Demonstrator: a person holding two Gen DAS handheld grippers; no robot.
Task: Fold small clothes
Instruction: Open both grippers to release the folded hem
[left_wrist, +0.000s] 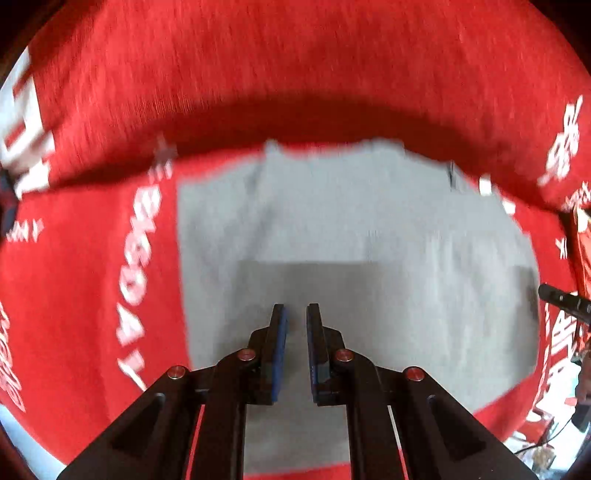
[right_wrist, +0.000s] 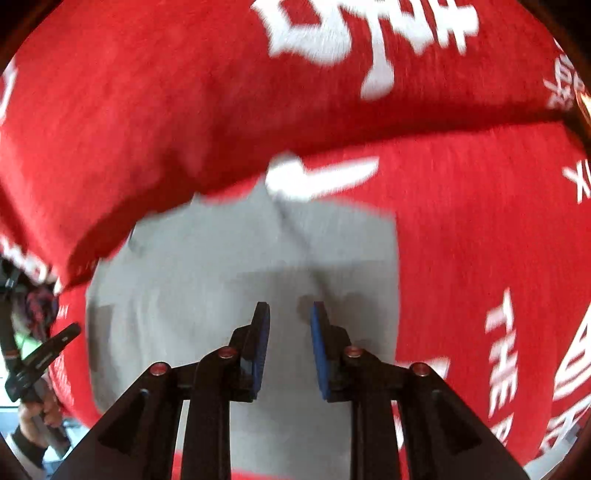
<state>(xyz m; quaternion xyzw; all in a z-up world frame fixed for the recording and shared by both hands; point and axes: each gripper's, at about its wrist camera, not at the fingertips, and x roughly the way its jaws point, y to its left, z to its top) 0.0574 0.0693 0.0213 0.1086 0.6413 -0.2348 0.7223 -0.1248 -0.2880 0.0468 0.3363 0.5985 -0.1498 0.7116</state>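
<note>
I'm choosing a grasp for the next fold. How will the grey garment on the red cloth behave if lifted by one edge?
The grey garment will probably be floppy: it lies flat, with soft creases. It looks thin, so it is likely light and would drape from the left gripper. On the printed red cloth it may drag rather than slide.

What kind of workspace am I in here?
Probably a cloth-covered folding table: a grey garment lies flat on a red cloth with white lettering, both grippers, left and right, over it. Surroundings barely show.
</note>
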